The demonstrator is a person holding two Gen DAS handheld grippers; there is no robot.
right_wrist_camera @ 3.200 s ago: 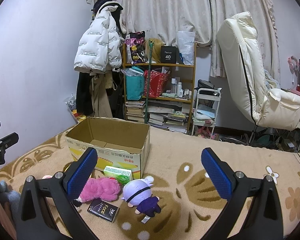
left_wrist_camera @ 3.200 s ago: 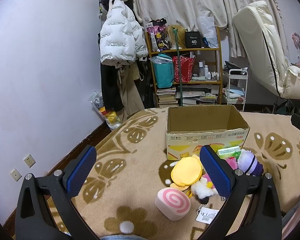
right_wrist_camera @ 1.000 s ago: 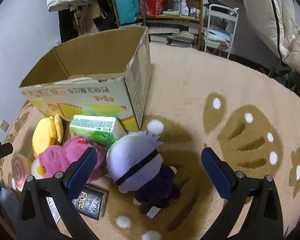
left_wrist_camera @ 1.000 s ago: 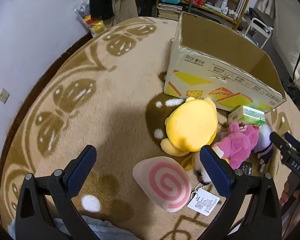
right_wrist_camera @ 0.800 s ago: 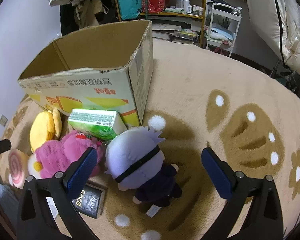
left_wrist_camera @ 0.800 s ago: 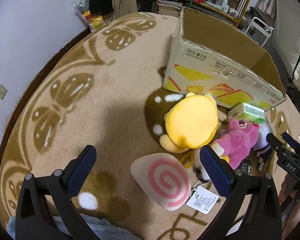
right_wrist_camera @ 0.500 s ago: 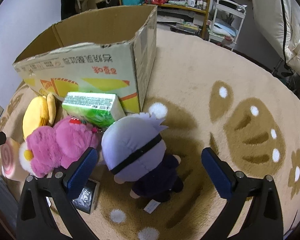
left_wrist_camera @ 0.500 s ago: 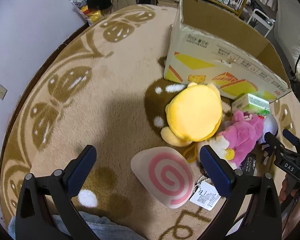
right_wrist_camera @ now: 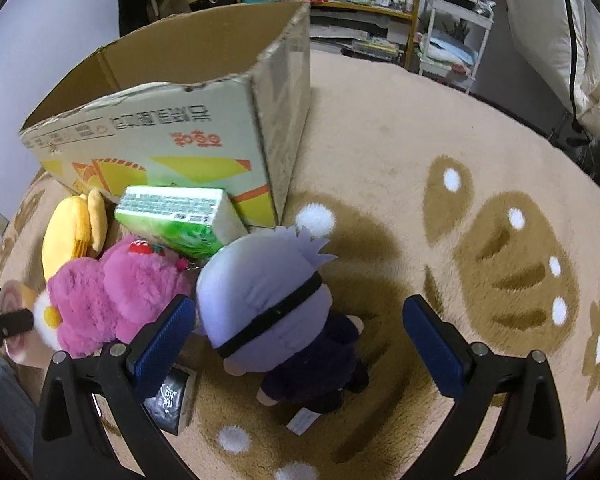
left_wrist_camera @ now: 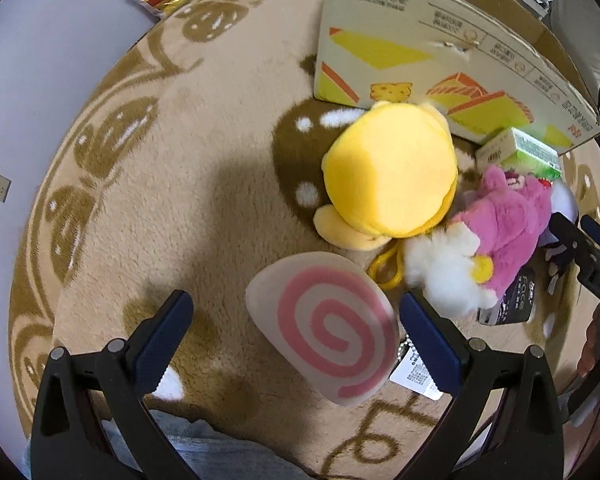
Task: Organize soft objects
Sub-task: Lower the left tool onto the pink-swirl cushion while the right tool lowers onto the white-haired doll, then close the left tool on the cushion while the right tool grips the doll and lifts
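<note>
1. The left gripper [left_wrist_camera: 294, 322] hung over the rug [left_wrist_camera: 188, 184] with its jaws wide apart, holding nothing.
2. The swirl cushion [left_wrist_camera: 326, 326] lay between those jaws, closer to the right finger; whether that finger touched it could not be told.
3. A white tag [left_wrist_camera: 416, 372] on a bead chain lay just beside the cushion.
4. Beyond the cushion sat the yellow plush [left_wrist_camera: 392, 172], close against the front wall of the box [left_wrist_camera: 416, 52].
5. The pink plush [left_wrist_camera: 500, 224] lay pressed beside the yellow one, with a green pack [left_wrist_camera: 520, 152] beyond it at the box's corner.
6. The right gripper [right_wrist_camera: 294, 334] was also spread open and empty.
7. The doll [right_wrist_camera: 272, 304], pale-haired with a black band, lay between its fingers, nearer the left one.
8. In that view the pink plush [right_wrist_camera: 116, 292] lay just left of the doll, touching it.
9. The green pack [right_wrist_camera: 176, 216] leaned against the box [right_wrist_camera: 172, 136] near its corner.
10. A black packet [right_wrist_camera: 172, 404] lay on the rug [right_wrist_camera: 420, 160] under the left finger.
11. The box stood open on the rug; its floor was hidden.
</note>
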